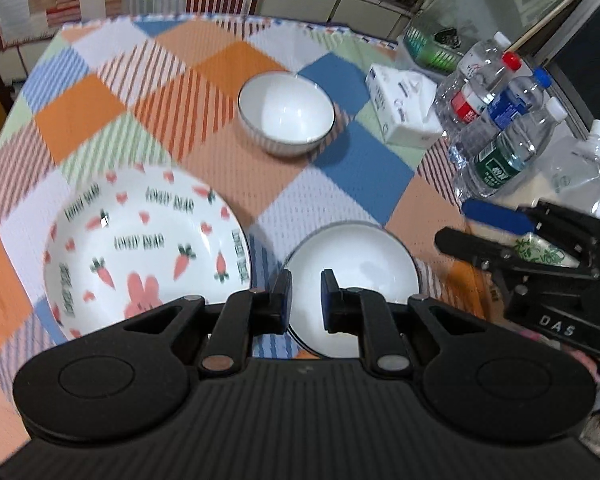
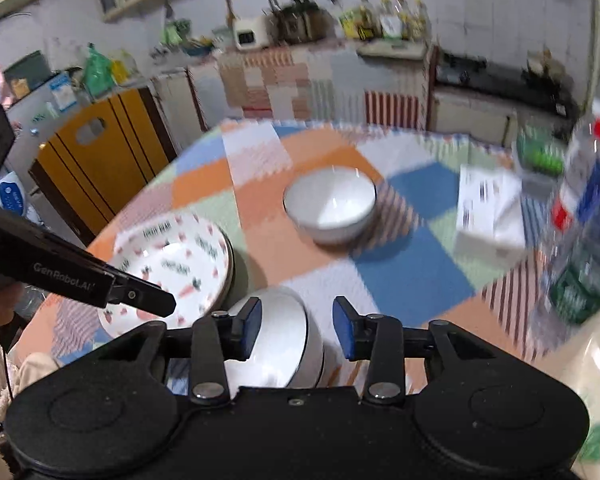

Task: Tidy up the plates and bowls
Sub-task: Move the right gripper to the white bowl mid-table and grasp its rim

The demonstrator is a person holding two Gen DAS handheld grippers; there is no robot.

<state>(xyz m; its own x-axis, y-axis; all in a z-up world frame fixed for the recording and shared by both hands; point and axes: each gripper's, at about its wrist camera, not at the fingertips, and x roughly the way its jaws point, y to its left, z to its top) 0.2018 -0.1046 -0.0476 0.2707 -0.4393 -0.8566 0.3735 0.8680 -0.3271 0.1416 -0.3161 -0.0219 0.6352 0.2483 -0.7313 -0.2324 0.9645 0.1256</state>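
A carrot-and-rabbit patterned plate [image 1: 148,244] lies at the near left of the checked tablecloth; it also shows in the right wrist view [image 2: 176,260]. A stack of white bowls [image 1: 356,276] sits near me; the right wrist view shows it too [image 2: 276,336]. A single white bowl [image 1: 286,114] stands farther back, also in the right wrist view [image 2: 332,208]. My left gripper [image 1: 306,300] is open, its jaws straddling the near-left rim of the stack. My right gripper [image 2: 298,326] is open above the stack's right edge and holds nothing; it also shows in the left wrist view [image 1: 460,224].
A white tissue box [image 1: 404,104] and several water bottles [image 1: 500,132] stand at the table's right side. A plastic bag [image 1: 580,176] lies beside them. A yellow cabinet [image 2: 96,164] stands beyond the table's left edge.
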